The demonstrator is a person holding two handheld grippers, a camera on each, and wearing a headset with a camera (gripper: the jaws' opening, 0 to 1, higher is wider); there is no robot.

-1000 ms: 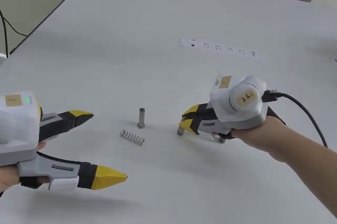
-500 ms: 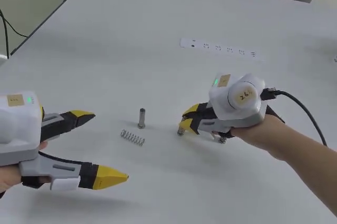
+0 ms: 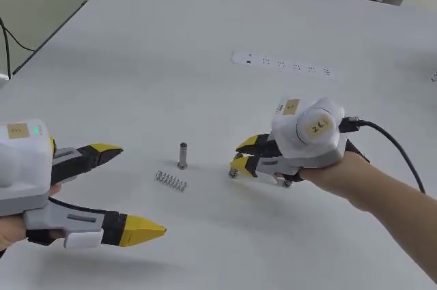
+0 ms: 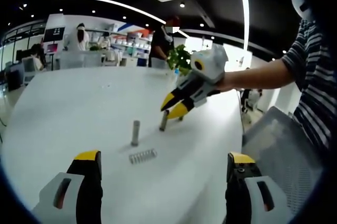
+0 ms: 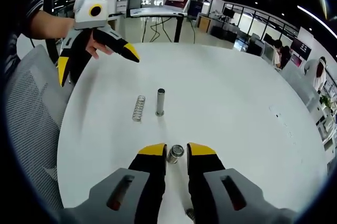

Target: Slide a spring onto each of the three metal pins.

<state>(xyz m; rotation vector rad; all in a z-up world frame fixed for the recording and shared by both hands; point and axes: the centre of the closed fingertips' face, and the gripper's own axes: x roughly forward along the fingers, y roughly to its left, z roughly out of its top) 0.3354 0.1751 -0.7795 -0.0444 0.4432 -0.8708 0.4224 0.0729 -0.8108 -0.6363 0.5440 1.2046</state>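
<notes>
On the white surface (image 3: 171, 44), an upright grey metal pin (image 3: 183, 155) stood just beside a loose silver coil spring (image 3: 171, 181) lying flat. The left gripper (image 3: 136, 189) hovered near them, jaws wide apart. The jaws of the right gripper (image 3: 240, 155) closely flanked a second metal pin (image 5: 175, 153); whether they clamped it could not be told.

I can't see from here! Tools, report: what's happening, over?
Left tool wide open, hovering. Right tool: jaws flank one pin, grip unclear. Second pin upright, bare; spring lying beside it. Nothing blocking them.
</notes>
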